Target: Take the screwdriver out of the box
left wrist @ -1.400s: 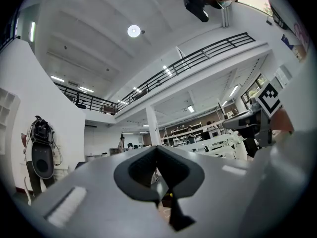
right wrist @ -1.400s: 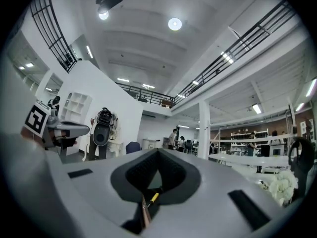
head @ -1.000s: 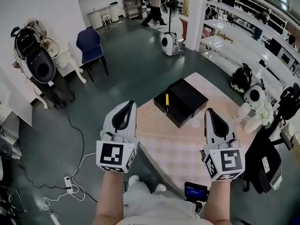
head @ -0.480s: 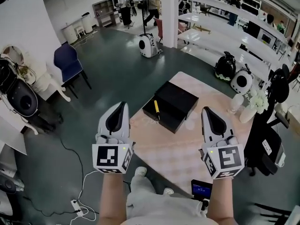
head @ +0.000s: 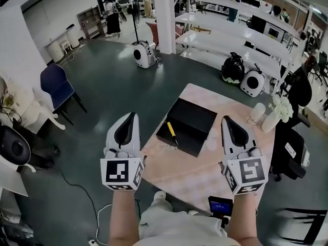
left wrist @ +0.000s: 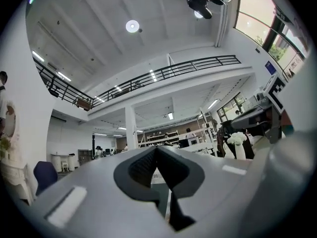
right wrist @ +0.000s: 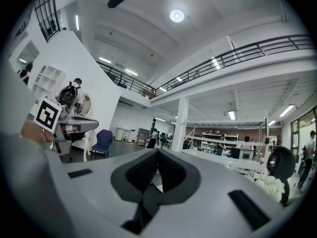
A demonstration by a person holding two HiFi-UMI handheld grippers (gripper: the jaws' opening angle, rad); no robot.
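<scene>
A black box (head: 190, 121) lies open on the pink table (head: 205, 163). In its near-left part rests the screwdriver (head: 172, 132), with a yellow handle and a dark shaft. Held level, my left gripper (head: 131, 118) is left of the box over the floor, short of the table's edge. My right gripper (head: 227, 121) is over the table, right of the box. Both are apart from the box. In the left gripper view the jaws (left wrist: 157, 149) meet with nothing between them. The right gripper view shows the same (right wrist: 158, 152).
A white vase of flowers (head: 270, 118) and a white bottle (head: 255, 113) stand at the table's far right. A small blue-screened device (head: 220, 207) sits at the near edge. A black office chair (head: 288, 152) is to the right, a blue chair (head: 55, 86) to the left.
The view has swung: the table and box now sit nearer and more central between the two grippers. Both grippers stay shut and held out in front.
</scene>
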